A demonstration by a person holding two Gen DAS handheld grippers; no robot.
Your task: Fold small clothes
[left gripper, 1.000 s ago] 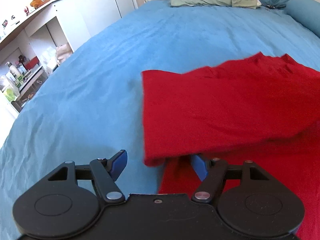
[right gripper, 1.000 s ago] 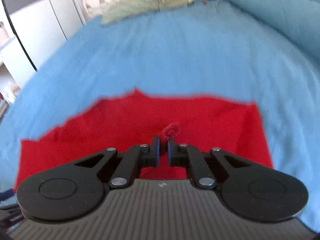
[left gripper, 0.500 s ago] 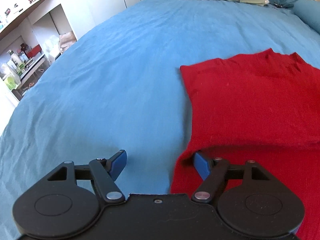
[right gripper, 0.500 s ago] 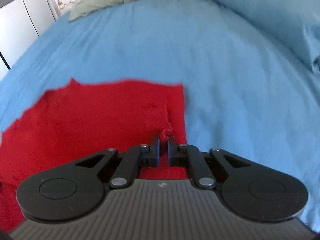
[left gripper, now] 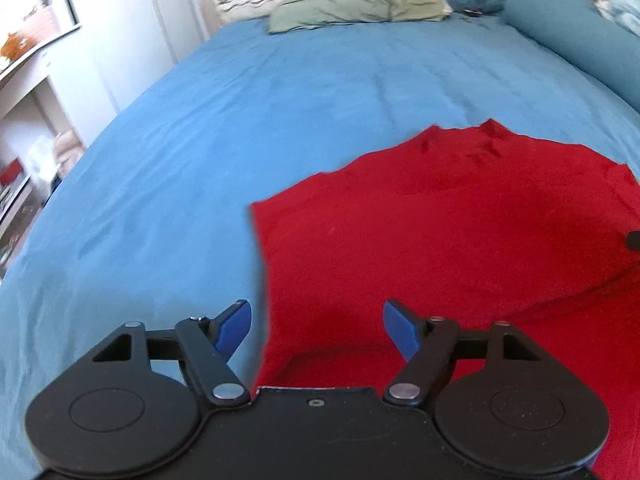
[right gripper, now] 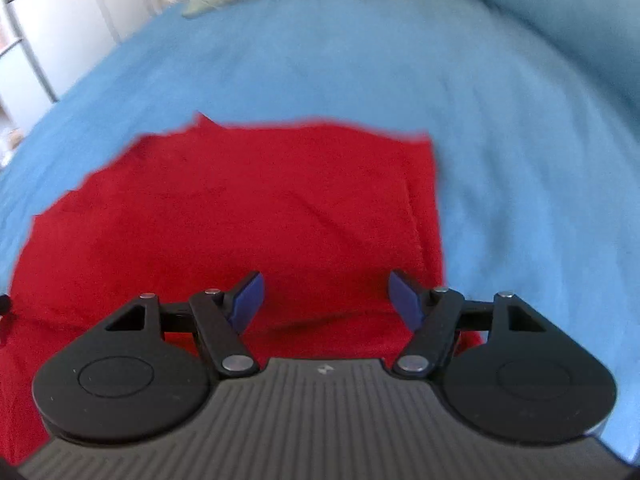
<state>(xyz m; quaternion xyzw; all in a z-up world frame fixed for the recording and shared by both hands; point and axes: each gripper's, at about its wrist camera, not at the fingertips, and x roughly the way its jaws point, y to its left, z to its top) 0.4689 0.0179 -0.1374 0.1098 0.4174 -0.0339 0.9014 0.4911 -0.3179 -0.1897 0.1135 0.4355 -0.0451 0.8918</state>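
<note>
A red garment point(left gripper: 440, 232) lies folded over on the blue bedsheet point(left gripper: 240, 128); its upper layer ends in a fold line near my grippers. It also shows in the right wrist view point(right gripper: 240, 216). My left gripper point(left gripper: 316, 328) is open and empty, just above the garment's near left edge. My right gripper point(right gripper: 326, 300) is open and empty, above the garment's near right part. A dark tip of the right gripper point(left gripper: 634, 240) shows at the right edge of the left wrist view.
Pillows point(left gripper: 352, 4) and a teal bolster point(left gripper: 580, 36) lie at the head of the bed. White cabinets and shelves point(left gripper: 48, 92) with small items stand left of the bed. Blue sheet point(right gripper: 520, 160) surrounds the garment on all sides.
My right gripper was shut on the garment's edge and has opened, letting it go. The carried layer now lies flat over the lower one. My left gripper has shifted right over the cloth.
</note>
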